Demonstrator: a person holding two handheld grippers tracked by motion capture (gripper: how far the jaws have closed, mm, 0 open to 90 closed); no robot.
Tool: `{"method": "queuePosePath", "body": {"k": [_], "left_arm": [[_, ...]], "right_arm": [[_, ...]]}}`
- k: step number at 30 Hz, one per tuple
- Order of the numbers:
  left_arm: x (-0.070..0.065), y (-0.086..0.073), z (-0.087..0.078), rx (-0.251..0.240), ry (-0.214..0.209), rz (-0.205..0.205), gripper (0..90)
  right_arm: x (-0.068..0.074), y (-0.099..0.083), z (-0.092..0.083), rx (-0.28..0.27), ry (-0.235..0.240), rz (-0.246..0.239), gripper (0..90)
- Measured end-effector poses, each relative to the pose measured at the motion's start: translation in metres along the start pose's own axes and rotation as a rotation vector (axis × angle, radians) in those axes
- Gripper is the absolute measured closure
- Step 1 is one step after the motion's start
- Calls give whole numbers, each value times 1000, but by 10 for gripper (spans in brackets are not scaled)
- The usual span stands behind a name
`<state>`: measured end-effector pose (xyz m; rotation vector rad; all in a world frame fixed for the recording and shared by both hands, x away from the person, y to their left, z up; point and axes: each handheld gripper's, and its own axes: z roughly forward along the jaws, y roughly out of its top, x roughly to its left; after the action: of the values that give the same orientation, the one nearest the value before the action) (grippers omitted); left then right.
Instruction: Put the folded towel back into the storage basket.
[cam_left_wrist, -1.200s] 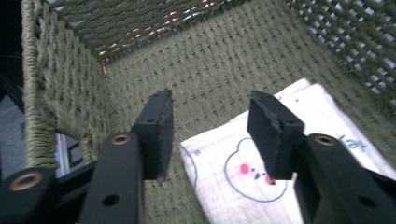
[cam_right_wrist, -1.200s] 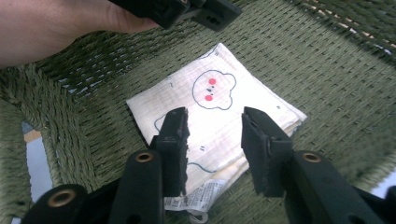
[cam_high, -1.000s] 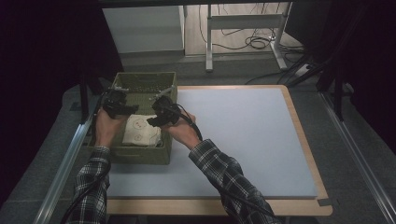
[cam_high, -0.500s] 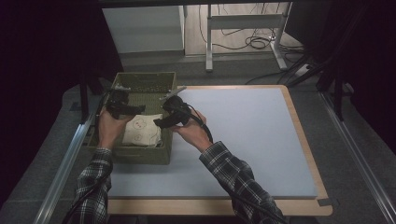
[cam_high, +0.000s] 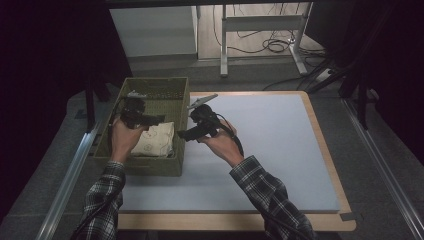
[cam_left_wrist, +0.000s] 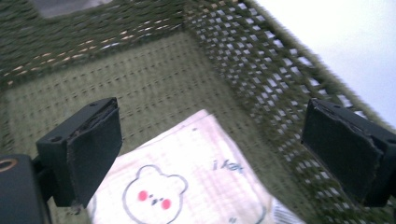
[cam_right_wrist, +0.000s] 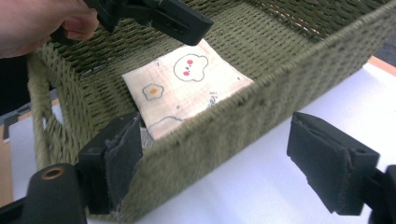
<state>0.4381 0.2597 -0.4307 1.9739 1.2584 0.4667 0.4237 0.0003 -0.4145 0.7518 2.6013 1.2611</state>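
Note:
A folded cream cloth (cam_high: 155, 141) printed with a bear and a fried egg lies flat on the floor of a green woven basket (cam_high: 145, 167). My left gripper (cam_high: 156, 119) hovers over the basket's middle; its jaws have just been opening and stand open, with the cloth (cam_left_wrist: 187, 186) below them and untouched. My right gripper (cam_high: 183, 134) is at the basket's right wall, over the mat. Its jaws have just been opening too, and they are open and grip nothing. The right gripper view looks over the wall (cam_right_wrist: 261, 116) at the cloth (cam_right_wrist: 187, 86) and the left gripper (cam_right_wrist: 177, 23).
The basket stands at the left end of a pale mat (cam_high: 270, 150) on a wood-edged table (cam_high: 325, 145). To the right of the basket the mat is bare. Metal rails run along both sides, and a desk frame with cables stands behind.
Both grippers have let go of the cloth and lifted off it. The right one has drawn back to the right, across the basket's wall. The cloth now lies alone in the basket.

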Motion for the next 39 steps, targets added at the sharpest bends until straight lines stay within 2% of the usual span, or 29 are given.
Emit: {"method": "queuePosePath", "body": {"k": [2, 3, 6, 12, 19, 29, 33, 39], "left_arm": [[-7, 1, 2, -2, -18, 13, 43], [-7, 1, 2, -2, -18, 13, 42], [-19, 1, 6, 3, -23, 31, 31], [-36, 4, 5, -6, -51, 61, 18], [-61, 6, 4, -13, -98, 88, 13], [-107, 11, 4, -11, -154, 172, 13], [-128, 11, 3, -17, -174, 204, 13], [-160, 5, 6, -30, -203, 228, 3]], "right_arm": [[-3, -4, -6, -2, 4, 2, 161], [-4, -7, -9, -2, 3, 4, 156], [-8, -15, -18, -2, 6, 3, 131], [-15, -33, -37, 4, -14, -9, 108], [-25, -56, -59, 6, -35, 15, 81], [-34, -85, -88, 3, -74, 28, 67], [-34, -97, -100, 7, -99, 15, 64], [-35, -114, -121, 0, -126, 17, 61]]}}
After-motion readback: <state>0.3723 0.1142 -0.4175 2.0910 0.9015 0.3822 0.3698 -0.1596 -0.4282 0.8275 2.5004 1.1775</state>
